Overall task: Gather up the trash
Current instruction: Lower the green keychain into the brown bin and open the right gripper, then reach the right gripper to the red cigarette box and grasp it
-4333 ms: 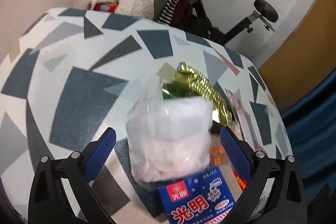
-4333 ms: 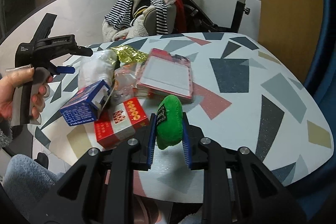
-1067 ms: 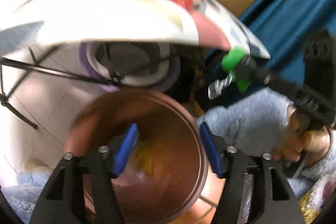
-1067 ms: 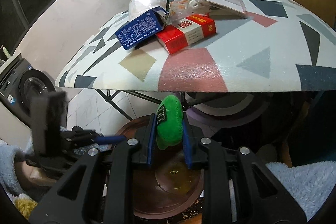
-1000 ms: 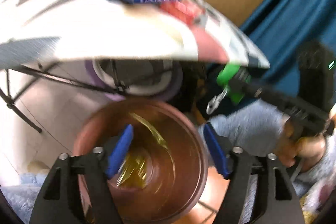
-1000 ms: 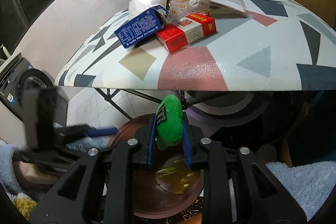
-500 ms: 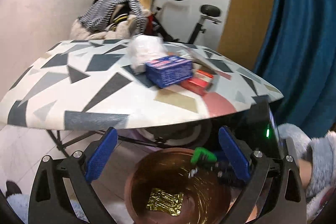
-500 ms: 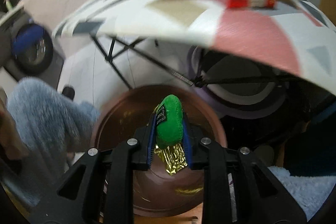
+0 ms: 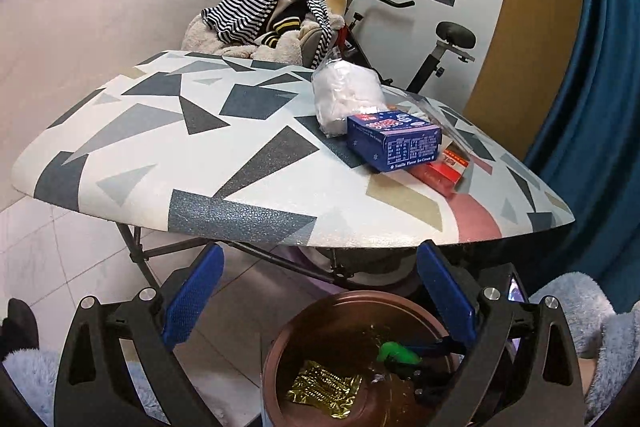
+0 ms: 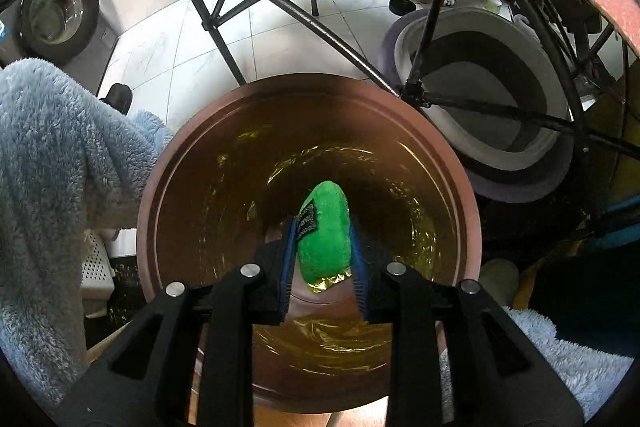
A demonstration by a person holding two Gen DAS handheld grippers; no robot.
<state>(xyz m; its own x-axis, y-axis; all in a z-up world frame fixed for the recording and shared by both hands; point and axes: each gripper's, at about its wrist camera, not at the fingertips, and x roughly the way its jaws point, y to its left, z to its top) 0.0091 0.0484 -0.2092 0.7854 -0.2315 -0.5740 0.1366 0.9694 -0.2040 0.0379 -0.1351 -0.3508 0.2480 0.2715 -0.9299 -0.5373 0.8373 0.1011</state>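
My right gripper [image 10: 322, 243] is shut on a green plush item [image 10: 326, 229] and holds it over the mouth of a brown round bin [image 10: 168, 155]. A gold foil wrapper [image 9: 324, 389] lies at the bin's bottom; part of it shows under the plush item [image 10: 326, 281]. My left gripper [image 9: 320, 291] is open and empty, above the bin's rim [image 9: 276, 343] and in front of the table edge. The right gripper with the green item [image 9: 394, 351] shows inside the bin. On the patterned table [image 9: 160, 155] lie a white plastic bag [image 9: 346, 97], a blue box [image 9: 394, 139] and a red box [image 9: 446, 167].
Black table legs [image 10: 288, 7] cross above the bin. A grey and purple basin [image 10: 488, 107] sits on the floor under the table. A pile of clothes [image 9: 264, 23] and an exercise bike [image 9: 440, 51] stand behind the table. A blue curtain [image 9: 592, 107] hangs at right.
My left gripper dropped the gold wrapper into the bin and rose, now facing the table. My right gripper carried the green item from the table down over the bin's mouth.
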